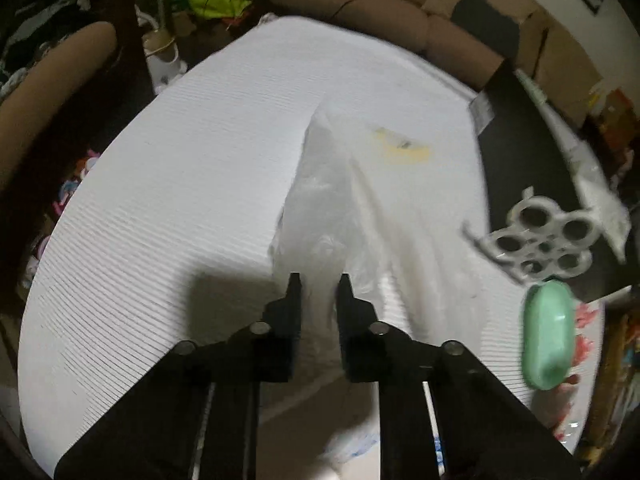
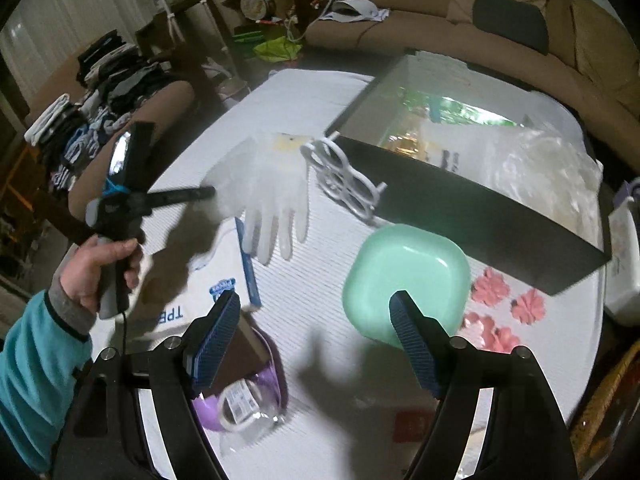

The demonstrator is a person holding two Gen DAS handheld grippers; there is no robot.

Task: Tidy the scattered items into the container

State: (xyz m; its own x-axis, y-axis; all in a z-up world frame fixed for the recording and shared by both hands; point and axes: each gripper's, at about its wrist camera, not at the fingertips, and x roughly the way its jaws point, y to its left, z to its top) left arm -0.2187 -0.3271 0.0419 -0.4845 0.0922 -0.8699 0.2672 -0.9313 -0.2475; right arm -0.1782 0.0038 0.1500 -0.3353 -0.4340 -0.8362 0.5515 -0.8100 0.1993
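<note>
A translucent white glove (image 1: 320, 208) lies on the white ribbed table (image 1: 180, 200), and my left gripper (image 1: 320, 284) is shut on its near end, with the thin material pinched between the black fingers. From the right wrist view the same glove (image 2: 272, 196) lies fingers toward me, and the left gripper (image 2: 204, 192) meets its cuff. My right gripper (image 2: 315, 296) hangs open above the table, its right pad over the rim of a mint green plate (image 2: 404, 276); nothing is between the pads. The black-walled container (image 2: 480, 216) stands behind the plate.
A white ring holder (image 2: 344, 176) leans on the container's corner. Pink paper flowers (image 2: 492, 292) lie right of the plate. A glove box (image 2: 224, 280), a purple item with a tape roll (image 2: 240, 400) and a person's hand (image 2: 104, 264) are at the left. A sofa (image 2: 520, 40) runs behind.
</note>
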